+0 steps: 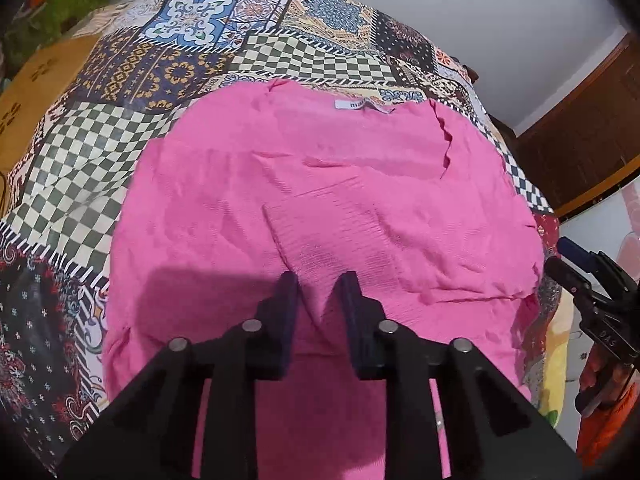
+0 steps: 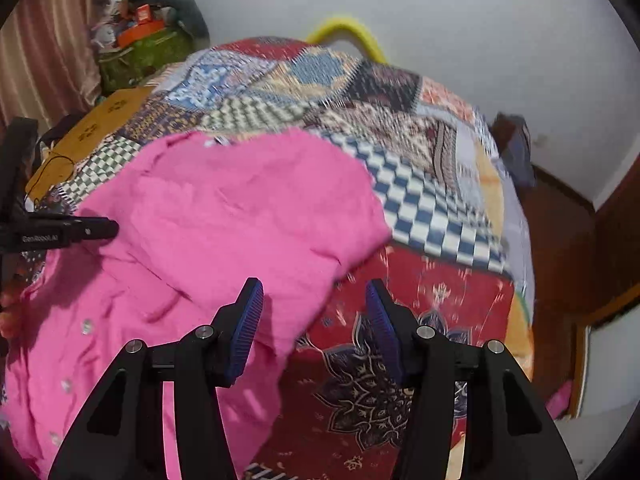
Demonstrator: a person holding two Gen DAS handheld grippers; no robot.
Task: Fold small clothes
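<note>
A pink garment lies spread on a patchwork bedspread, with a white label at its far edge. My left gripper is over its near part, jaws narrowly apart with a ridge of pink cloth between them. In the right wrist view the pink garment shows buttons along its left side. My right gripper is open and empty above the garment's right edge. The left gripper's tip shows at the far left.
The bedspread covers the whole bed. A yellow curved object lies at the far edge by the white wall. A cardboard sheet and a pile of bags sit at the far left. Wooden furniture stands right.
</note>
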